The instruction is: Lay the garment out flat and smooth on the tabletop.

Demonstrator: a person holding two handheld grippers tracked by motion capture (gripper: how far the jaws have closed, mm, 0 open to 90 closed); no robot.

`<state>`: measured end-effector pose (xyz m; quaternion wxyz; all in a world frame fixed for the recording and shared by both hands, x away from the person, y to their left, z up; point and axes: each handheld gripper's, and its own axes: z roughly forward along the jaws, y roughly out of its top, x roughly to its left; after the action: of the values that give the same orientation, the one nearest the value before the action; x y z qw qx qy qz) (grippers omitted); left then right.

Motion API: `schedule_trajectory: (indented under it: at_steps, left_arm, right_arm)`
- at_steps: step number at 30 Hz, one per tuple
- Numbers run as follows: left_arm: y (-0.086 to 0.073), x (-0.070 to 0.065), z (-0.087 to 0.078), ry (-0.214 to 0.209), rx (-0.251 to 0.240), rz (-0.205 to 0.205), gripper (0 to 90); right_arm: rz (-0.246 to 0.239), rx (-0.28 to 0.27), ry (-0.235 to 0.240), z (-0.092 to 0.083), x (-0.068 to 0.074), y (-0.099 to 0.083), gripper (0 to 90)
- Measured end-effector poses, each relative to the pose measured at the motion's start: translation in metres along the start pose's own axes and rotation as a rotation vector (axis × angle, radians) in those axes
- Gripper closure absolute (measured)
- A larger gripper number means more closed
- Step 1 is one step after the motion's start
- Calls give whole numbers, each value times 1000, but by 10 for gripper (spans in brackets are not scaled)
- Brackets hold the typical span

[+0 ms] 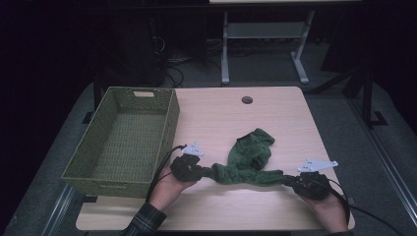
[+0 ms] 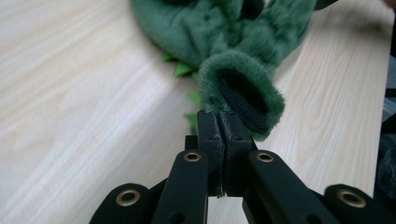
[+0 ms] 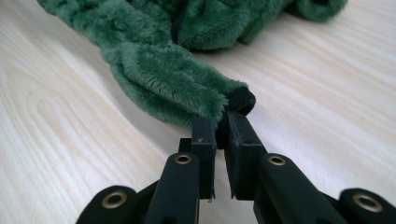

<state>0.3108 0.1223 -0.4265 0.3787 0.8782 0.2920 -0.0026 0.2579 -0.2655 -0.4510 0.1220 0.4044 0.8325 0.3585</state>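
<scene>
Green plush garment lying mid-frame, stretching between left gripper and right gripper; woven basket sitting at left.

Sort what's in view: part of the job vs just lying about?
In play:
- fuzzy green plush garment, stretched between both claws
- left claw, shut on its cuff
- right claw, shut on the other end
- probably the olive woven basket, empty beside it

Lying about:
- white desk frame
- floor cables

green garment cut off at top edge
</scene>
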Motion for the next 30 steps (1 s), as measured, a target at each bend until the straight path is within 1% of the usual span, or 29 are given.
schedule_trajectory:
  at_steps: [1, 2, 4, 6, 8, 9, 10, 11, 12, 13, 14, 15, 17, 19, 20, 23, 26, 27, 28, 29, 30]
  left_arm:
    - [-3, 0, 2, -3, 11, -6, 884]
    - [-5, -1, 5, -2, 34, -1, 882]
    - [-8, -3, 11, 3, 52, 3, 867]
    - [-8, -5, 12, 25, 66, 24, 831]
    - [-5, -7, 8, 39, 23, 7, 799]
    - [-4, -7, 5, 45, 25, 18, 781]
    - [-2, -9, 1, 48, 4, 18, 774]
    - [-1, -10, -2, 47, -13, 15, 764]
    - [2, -13, -6, 48, -25, 23, 764]
    - [4, -15, -10, 46, -38, 28, 764]
    - [6, -17, -13, 42, -45, 32, 764]
    - [8, -20, -15, 39, -58, 41, 765]
    - [13, -28, -18, 25, -74, 61, 774]
    - [16, -33, -16, 10, -76, 67, 781]
    - [18, -36, -15, -6, -77, 70, 792]
    - [22, -43, -4, -31, -66, 82, 821]
    - [25, -46, 7, -64, -48, 82, 848]
    - [26, -46, 11, -69, -45, 83, 854]
    - [26, -47, 15, -72, -45, 78, 863]
    - [27, -46, 19, -72, -36, 83, 868]
    - [28, -46, 24, -69, -29, 81, 874]
  right_arm:
    - [3, 2, -1, -1, 0, -2, 824]
    - [9, 3, 0, -2, -1, -3, 823]
    - [1, 19, -8, -2, -1, -6, 822]
    - [-9, 31, -17, -1, -1, -7, 818]
    - [-12, 35, -33, -2, -1, -7, 810]
    - [-10, 35, -37, -3, -1, -8, 803]
    - [-9, 34, -42, -3, -2, -8, 797]
    - [-7, 38, -45, -5, -3, -9, 770]
    - [-10, 33, -45, -5, -4, -9, 727]
    - [-7, 31, -57, -6, -4, -10, 690]
    - [2, 27, -62, -8, -4, -10, 669]
    - [-5, 17, -68, -10, -4, -9, 653]
    - [3, -2, -89, -16, -3, -6, 653]
    - [-1, -24, -85, -20, -3, -1, 681]
    - [-3, -31, -79, -21, -3, 1, 711]
    - [-9, -43, -38, -18, 0, 10, 799]
    - [-29, -28, -9, -7, 4, 17, 879]
    - [-35, -15, -1, -3, 5, 19, 897]
    - [-44, -7, 5, 1, 5, 21, 897]
    - [-44, 4, 13, 5, 6, 21, 898]
    - [-55, 16, 15, 9, 5, 22, 898]
